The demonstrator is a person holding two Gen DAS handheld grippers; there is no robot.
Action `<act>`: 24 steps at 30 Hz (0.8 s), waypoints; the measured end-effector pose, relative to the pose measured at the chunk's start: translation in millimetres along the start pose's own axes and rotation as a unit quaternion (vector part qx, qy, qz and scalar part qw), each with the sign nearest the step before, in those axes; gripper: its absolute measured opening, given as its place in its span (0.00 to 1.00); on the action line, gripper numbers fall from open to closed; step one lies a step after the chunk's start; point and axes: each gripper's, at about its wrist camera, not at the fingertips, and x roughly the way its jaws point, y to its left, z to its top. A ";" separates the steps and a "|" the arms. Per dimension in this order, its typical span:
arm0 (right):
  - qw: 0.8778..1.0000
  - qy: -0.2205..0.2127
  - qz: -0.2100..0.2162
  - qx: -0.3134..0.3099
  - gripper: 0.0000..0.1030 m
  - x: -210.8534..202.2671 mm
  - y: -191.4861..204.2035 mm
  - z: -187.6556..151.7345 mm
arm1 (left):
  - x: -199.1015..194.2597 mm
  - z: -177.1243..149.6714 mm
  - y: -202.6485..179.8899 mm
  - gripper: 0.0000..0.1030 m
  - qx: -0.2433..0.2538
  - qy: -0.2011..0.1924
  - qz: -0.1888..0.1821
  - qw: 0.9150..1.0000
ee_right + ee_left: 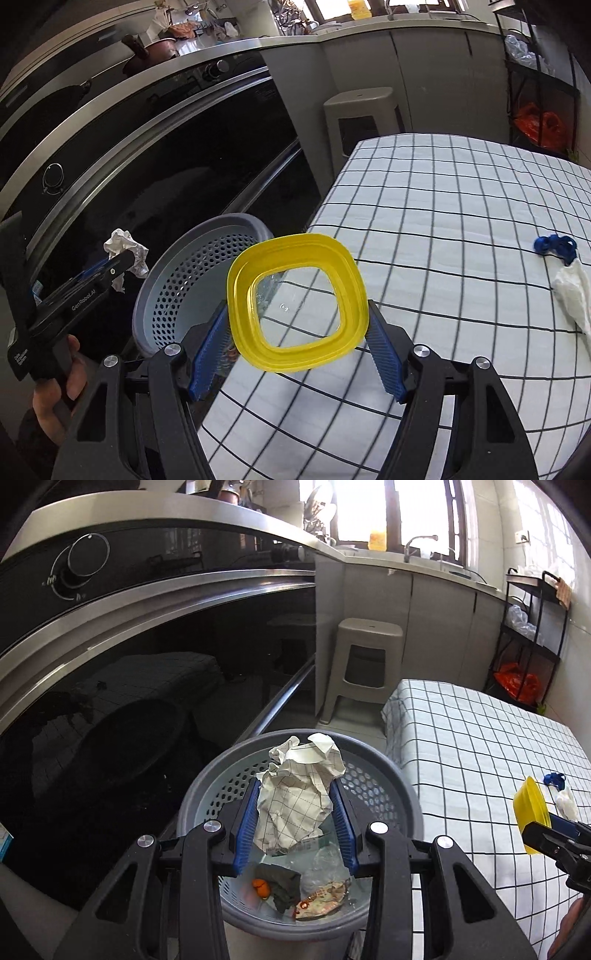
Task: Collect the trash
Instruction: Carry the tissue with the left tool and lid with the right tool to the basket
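My left claw [295, 812]: closed on a crumpled paper [295, 794] with a grid print, blue pads pressing both its sides. It hangs directly over the bin [399, 782], above the rim.

My right claw [295, 332]: spread wide, pads against the two sides of a yellow lid [297, 302], a rounded square frame with a clear centre. The lid is tilted, held up off the desk [443, 221], just right of the bin and partly overlapping its rim in the right wrist view.

Bin: grey, round, perforated wall, standing beside the desk's left edge, between desk and oven [129, 664].

Inside the bin, at the bottom: an orange scrap [261, 888], a dark rag [282, 882], clear plastic [325, 864], a printed wrapper [325, 901].

Desk: covered in a white cloth with black grid lines, right of the bin.

On the desk, far right of the bin: a blue scrap [556, 245] and, touching it, a white tissue [572, 288].

Oven: black glass door, steel handle, round knob, left of and behind the bin.

Stool [364, 664]: beige plastic, beyond the bin, against the cabinets.

Shelf [528, 635]: black wire rack, far right beyond the desk, holding an orange bag [515, 681].

My left hand [59, 391]: gripping the left claw's handle, low and left of the bin.
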 end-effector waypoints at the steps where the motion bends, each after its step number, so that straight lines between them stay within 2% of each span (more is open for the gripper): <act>1: 1.000 0.002 0.002 -0.005 0.66 5.1 6.3 2.0 | 1.8 0.9 6.7 0.36 -0.006 -0.001 0.002 1.000; 5: 1.000 0.010 0.011 -0.020 0.66 25.6 27.9 10.7 | 8.2 1.3 25.1 0.36 -0.017 0.000 0.015 1.000; 13: 0.998 0.032 0.024 -0.039 0.66 60.0 57.0 25.2 | 23.5 -4.0 48.5 0.37 -0.028 0.028 0.013 0.999; 20: 0.997 0.047 0.030 -0.061 0.66 85.0 78.9 32.6 | 39.7 -7.3 52.7 0.37 -0.036 0.056 -0.002 0.998; 24: 0.995 0.052 0.030 -0.073 0.67 96.2 89.0 34.7 | 43.0 -6.6 52.5 0.39 -0.036 0.058 -0.005 0.998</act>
